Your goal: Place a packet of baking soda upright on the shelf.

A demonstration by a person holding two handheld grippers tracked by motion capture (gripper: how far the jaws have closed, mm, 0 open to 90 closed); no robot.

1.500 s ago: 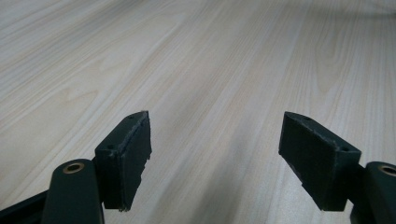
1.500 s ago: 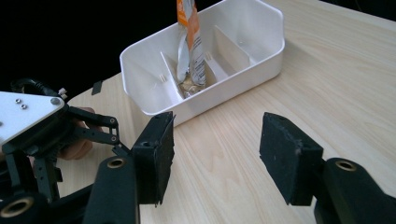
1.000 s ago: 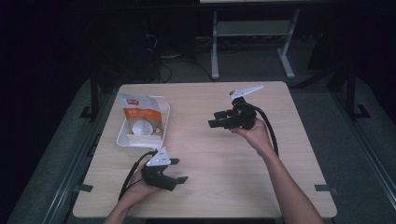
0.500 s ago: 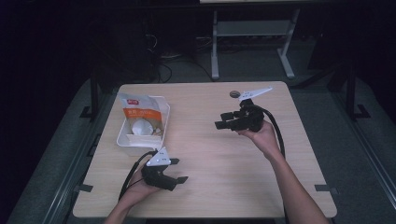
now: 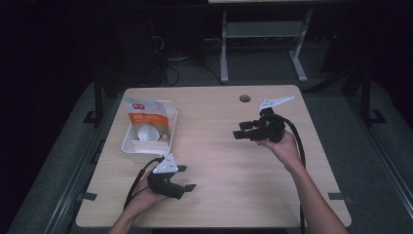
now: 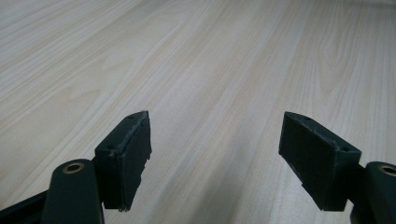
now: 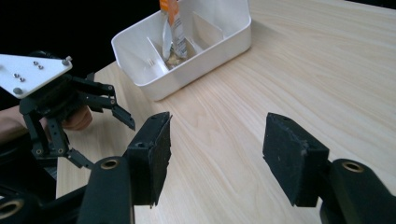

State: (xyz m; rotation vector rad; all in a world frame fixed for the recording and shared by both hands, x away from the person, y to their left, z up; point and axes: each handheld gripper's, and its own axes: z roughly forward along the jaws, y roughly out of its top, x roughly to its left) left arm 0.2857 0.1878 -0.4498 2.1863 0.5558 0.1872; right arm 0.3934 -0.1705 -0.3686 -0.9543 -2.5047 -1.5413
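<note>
Fingers spread wide on left gripper (image 5: pixel 187 178), low over bare worktop (image 5: pixel 229 175), holding nothing; same on right gripper (image 5: pixel 242 129), parted and empty above worktop; white bin (image 5: pixel 146 145) far-left, orange pouch (image 5: pixel 144 117) standing inside

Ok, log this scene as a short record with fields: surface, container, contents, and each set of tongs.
surface: light wooden table
container: white divided bin, near the table's left edge in the high view
contents: an orange and white pouch standing in the bin; something pale lies beside it, too unclear to name
left tongs: open, holding nothing, low over the near left part of the table
right tongs: open, holding nothing, raised over the right part of the table, pointing toward the bin
</note>
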